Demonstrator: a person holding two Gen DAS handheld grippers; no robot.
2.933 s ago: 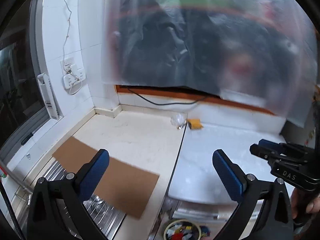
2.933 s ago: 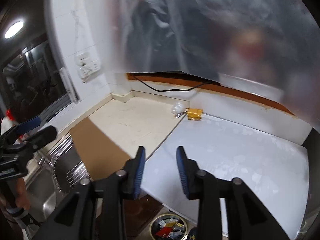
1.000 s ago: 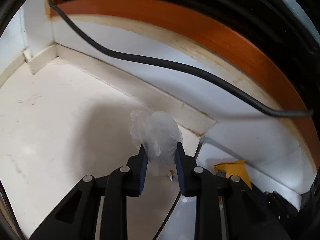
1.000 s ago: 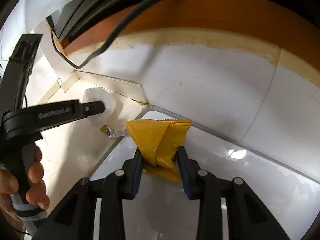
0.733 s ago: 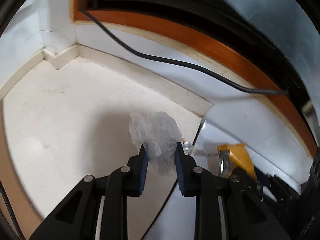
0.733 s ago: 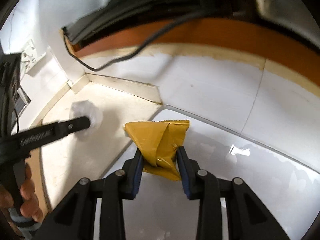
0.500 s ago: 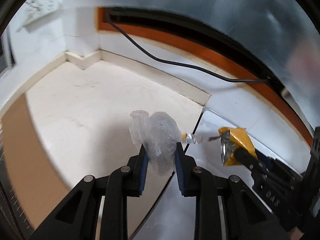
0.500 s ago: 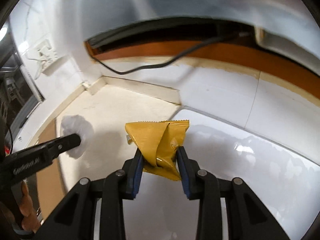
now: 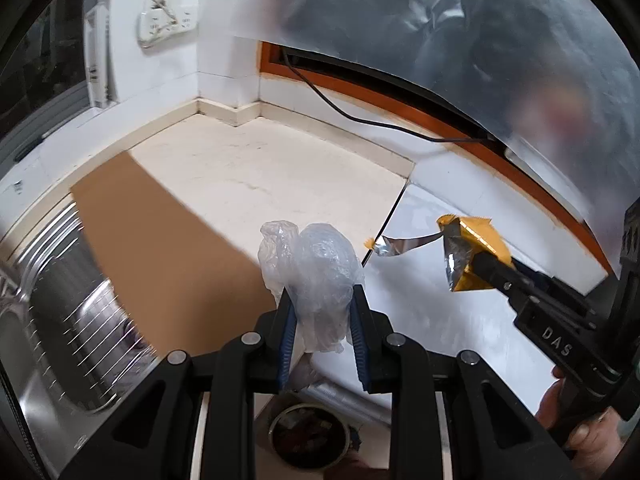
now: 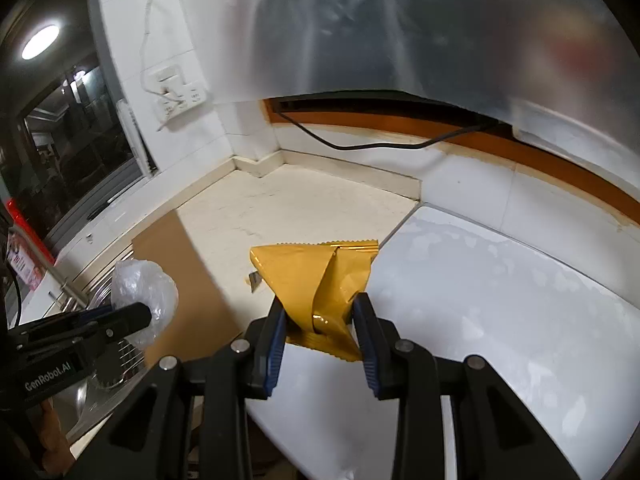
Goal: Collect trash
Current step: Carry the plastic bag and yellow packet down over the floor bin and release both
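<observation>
My left gripper (image 9: 322, 300) is shut on a crumpled clear plastic bag (image 9: 316, 272) and holds it above the counter's front edge. It also shows in the right wrist view (image 10: 144, 292). My right gripper (image 10: 320, 316) is shut on a yellow foil wrapper (image 10: 316, 276), held above the white counter. The wrapper also shows in the left wrist view (image 9: 472, 256), with a silver strip (image 9: 400, 244) hanging from it. A round trash bin (image 9: 308, 436) with scraps inside stands on the floor below my left gripper.
A brown cardboard sheet (image 9: 160, 240) lies on the cream counter (image 9: 272, 172) beside a steel sink (image 9: 48, 320). A white counter slab (image 10: 500, 300) is on the right. A black cable (image 9: 360, 116) runs along the back wall. A wall socket (image 9: 168, 24) is at the corner.
Both grippers have pulled back from the back wall and risen, each carrying its piece of trash. The sink, cardboard and floor bin have come into view.
</observation>
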